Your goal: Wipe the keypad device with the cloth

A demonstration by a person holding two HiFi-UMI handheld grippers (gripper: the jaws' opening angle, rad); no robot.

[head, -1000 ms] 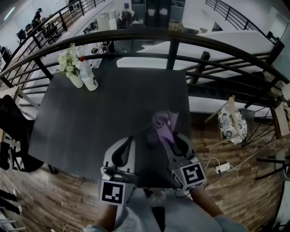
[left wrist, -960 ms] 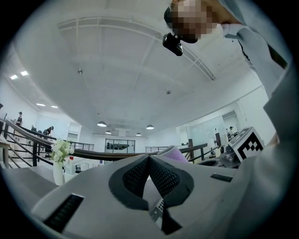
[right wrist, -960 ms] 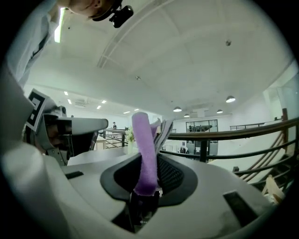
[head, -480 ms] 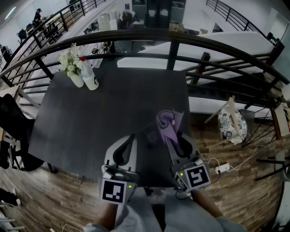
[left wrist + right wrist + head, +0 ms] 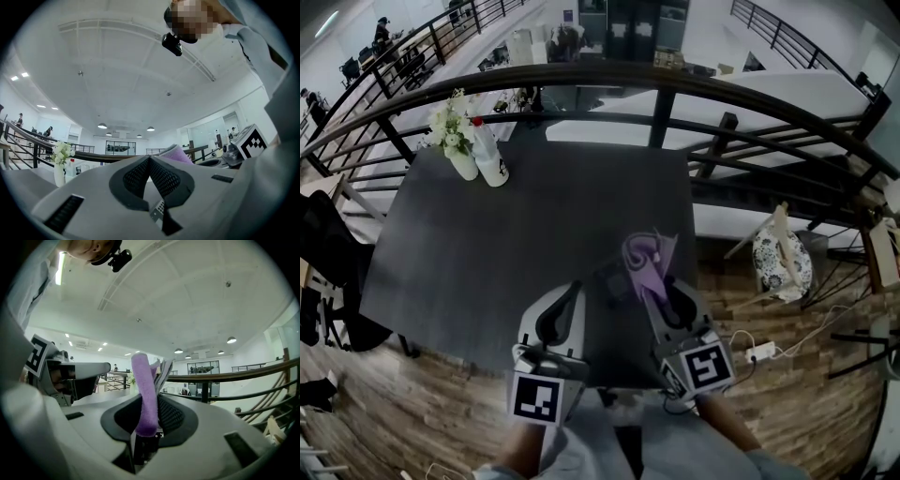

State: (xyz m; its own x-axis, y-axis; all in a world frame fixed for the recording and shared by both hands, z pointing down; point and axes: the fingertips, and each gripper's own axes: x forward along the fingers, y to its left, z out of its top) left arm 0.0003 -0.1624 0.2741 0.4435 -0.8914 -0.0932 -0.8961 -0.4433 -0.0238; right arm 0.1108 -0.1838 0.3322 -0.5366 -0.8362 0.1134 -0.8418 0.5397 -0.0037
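Plainly, the purple cloth stands upright as a soft, nubbly folded strip with thin loose edges fanning at its top. It is pinched between the ribbed black pads of the right gripper, probably so that a free fold reaches past the tips for rubbing. Just left of the cloth, a dark flat shape on the matte grey table looks like the keypad device. It is dim against that surface, and whether the cloth touches it cannot be told. Further left of the cloth sits the left gripper, jaws pressed together on nothing, perhaps placed to steady the device. Well away from the cloth, at the far left corner, stand a white vase of flowers and a pale bottle. Beyond the cloth curves a dark metal railing.
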